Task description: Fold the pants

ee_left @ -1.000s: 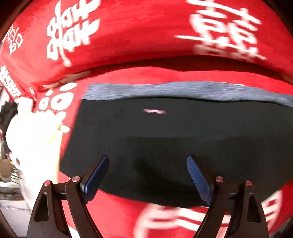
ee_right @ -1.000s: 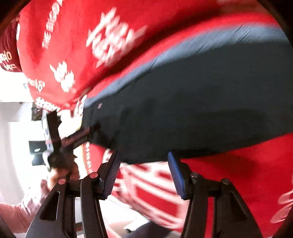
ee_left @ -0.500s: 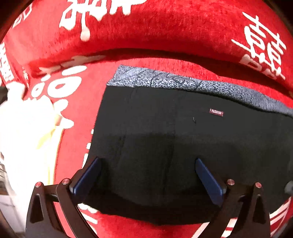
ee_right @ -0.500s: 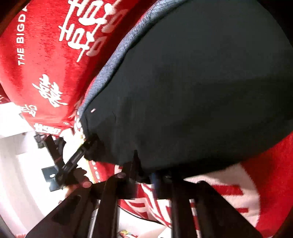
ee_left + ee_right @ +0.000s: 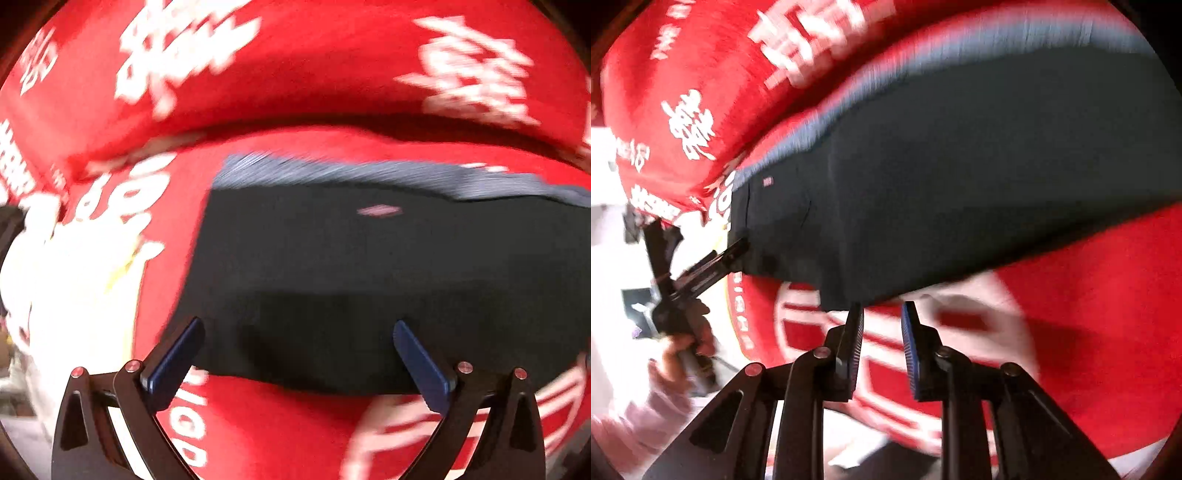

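The black pants (image 5: pixel 369 280) lie folded flat on a red cover with white characters; a grey patterned waistband (image 5: pixel 351 173) runs along the far edge and a small label (image 5: pixel 380 211) sits below it. My left gripper (image 5: pixel 297 328) is open, its blue pads over the pants' near edge, holding nothing. In the right wrist view the pants (image 5: pixel 960 177) fill the upper middle. My right gripper (image 5: pixel 882 314) is open with a narrow gap, just below the pants' near edge and empty. The left gripper (image 5: pixel 738 247) shows there at the pants' left corner.
The red cover (image 5: pixel 280 424) covers a seat and a raised back cushion (image 5: pixel 295 66) behind the pants. A white area (image 5: pixel 74 295) lies off the cover's left edge. A hand in a pink sleeve (image 5: pixel 683 343) holds the left gripper.
My right gripper was shut on the pants' near edge half a second ago; it has opened and pulled back. The left gripper stayed open and drew back slightly.
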`<state>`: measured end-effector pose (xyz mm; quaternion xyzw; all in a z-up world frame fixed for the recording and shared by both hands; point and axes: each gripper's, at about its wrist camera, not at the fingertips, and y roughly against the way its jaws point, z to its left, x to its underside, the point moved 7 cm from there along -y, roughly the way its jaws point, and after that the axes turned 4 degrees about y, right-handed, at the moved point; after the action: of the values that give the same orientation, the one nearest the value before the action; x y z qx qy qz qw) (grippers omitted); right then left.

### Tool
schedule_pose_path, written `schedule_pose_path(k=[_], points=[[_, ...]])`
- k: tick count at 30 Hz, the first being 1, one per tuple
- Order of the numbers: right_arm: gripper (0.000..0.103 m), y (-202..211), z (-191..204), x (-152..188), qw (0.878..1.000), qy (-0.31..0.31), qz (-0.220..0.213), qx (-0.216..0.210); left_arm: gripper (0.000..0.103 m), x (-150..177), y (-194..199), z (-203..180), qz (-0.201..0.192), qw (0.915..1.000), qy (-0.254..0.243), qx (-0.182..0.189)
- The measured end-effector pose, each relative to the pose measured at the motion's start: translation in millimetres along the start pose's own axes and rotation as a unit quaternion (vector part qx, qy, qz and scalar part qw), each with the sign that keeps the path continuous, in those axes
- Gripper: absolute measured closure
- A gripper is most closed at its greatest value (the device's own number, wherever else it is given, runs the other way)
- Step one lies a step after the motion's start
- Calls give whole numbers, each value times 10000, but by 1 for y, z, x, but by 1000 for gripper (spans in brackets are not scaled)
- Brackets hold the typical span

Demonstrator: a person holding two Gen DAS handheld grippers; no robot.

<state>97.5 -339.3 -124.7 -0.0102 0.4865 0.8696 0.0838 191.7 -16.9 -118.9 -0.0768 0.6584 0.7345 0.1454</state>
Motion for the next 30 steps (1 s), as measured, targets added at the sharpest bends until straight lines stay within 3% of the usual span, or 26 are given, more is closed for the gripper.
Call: schedule_pose_path(k=[4,7,8,9,11,13,16,18,22,24,26,28,30], points=[[80,26,-34,-43,9951,261,-433,855,0,-1,1,-87,111,9969,-227,752],[81,12,-68,-49,9903,331,-122,1347,0,13,-17,-142,217,9950,-698,681],[81,14,-75,-43,9923,358,-215,1165,0,23,-25,-148,203,9955,-785,481],[81,21,-79,-38,9932,352,-350,1056,0,24,-23,-145,-2,9967,-573,568],[81,27,-83,-28,9950,153,-211,963,0,28,-26,-135,279,9961,-232,802],[81,35,-83,-27,9956,-77,-197,917,0,21,-23,-127,531,9966,-212,597],[77,53,-73,-59,9927,279,-658,968,0,-16,-6,-138,42,9972,-580,467],[67,50,-69,-90,9915,410,-715,1004,0,-47,-6,-154,-87,9964,-647,542],[66,32,-78,-140,9913,567,-646,1002,0,-94,-35,-178,-228,9976,-555,342],[66,19,-86,-156,9906,604,-562,1088,0,-102,-56,-178,-169,9988,-442,151],[70,7,-105,-169,9881,576,-518,1328,0,-98,-67,-174,-189,9995,-127,232],[71,9,-119,-179,9878,536,-731,1269,0,-101,-76,-165,-170,9996,129,164],[71,14,-133,-189,9833,518,-834,1532,0,-104,-80,-157,-153,9994,254,157]])
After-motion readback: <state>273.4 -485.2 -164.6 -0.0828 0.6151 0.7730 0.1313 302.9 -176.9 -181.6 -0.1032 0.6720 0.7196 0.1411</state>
